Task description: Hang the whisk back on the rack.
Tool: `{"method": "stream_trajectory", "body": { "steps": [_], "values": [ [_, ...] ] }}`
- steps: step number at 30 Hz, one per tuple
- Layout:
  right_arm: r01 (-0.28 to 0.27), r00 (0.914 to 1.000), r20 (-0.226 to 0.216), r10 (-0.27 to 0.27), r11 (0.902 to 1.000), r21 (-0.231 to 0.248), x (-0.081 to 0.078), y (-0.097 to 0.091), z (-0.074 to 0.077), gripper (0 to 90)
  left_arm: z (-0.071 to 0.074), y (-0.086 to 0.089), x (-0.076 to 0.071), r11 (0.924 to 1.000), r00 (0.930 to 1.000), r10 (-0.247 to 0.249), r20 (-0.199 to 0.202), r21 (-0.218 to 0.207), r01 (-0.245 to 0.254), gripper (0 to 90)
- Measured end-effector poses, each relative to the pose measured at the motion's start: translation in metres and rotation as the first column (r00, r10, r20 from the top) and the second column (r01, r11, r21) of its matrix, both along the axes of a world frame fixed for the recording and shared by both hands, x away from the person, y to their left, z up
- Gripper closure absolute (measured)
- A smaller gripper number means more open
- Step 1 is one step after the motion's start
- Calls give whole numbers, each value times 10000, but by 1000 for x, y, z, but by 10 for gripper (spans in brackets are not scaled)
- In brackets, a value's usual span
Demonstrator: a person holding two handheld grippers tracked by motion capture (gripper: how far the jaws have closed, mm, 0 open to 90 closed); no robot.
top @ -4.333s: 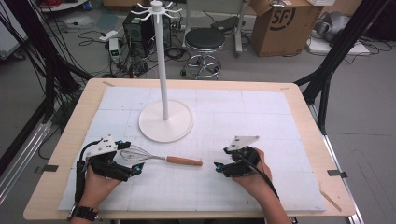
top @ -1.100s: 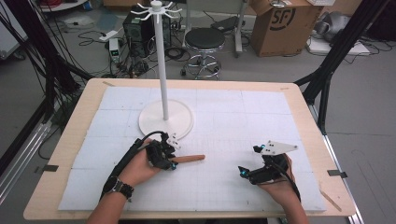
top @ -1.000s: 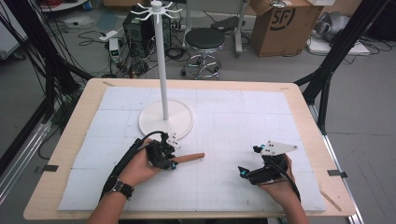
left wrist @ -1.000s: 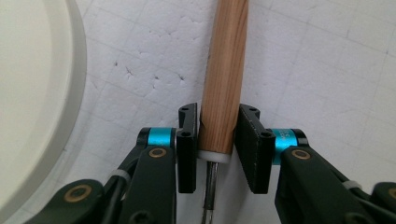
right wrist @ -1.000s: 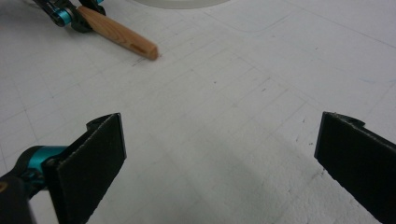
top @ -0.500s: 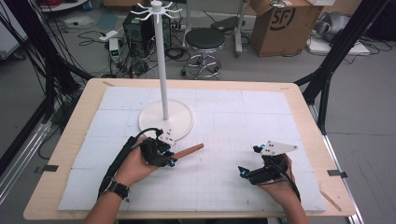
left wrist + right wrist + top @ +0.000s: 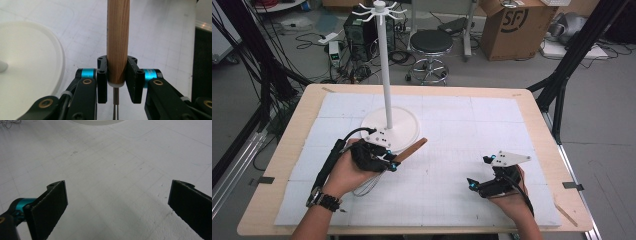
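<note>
Your left gripper (image 7: 117, 82) is clamped on the whisk's wooden handle (image 7: 118, 37) beside the white stand base (image 7: 394, 127); right gripper (image 7: 117, 202) jaws apart over the surface (image 7: 462, 130).

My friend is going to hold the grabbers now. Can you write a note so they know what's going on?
Left gripper: fingers shut on the whisk's wooden handle, near its lower end; the handle tilts up off the mat by the white stand.
Right gripper: open, holding nothing, low over the mat at the right.
Done: whisk gripped and lifted at the handle end.
Left: probably hanging it on the stand's top hooks, a guess. Its wires show faintly under the left hand.
</note>
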State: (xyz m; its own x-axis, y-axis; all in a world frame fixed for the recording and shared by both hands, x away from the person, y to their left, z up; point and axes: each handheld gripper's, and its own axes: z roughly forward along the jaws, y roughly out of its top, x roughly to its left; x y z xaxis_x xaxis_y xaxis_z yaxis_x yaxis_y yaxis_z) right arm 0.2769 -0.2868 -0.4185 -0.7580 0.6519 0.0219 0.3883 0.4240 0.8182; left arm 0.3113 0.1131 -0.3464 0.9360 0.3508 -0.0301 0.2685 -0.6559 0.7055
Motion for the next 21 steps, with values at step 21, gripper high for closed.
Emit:
{"method": "stream_trajectory", "body": {
  "steps": [21],
  "values": [
    [-61, 10000, 23, 61, 10000, -16, 0, 1, 0, 13, 61, 26, 14, 9804, 9995, 222, 216, -1961, -175, 735]
  ]
}}
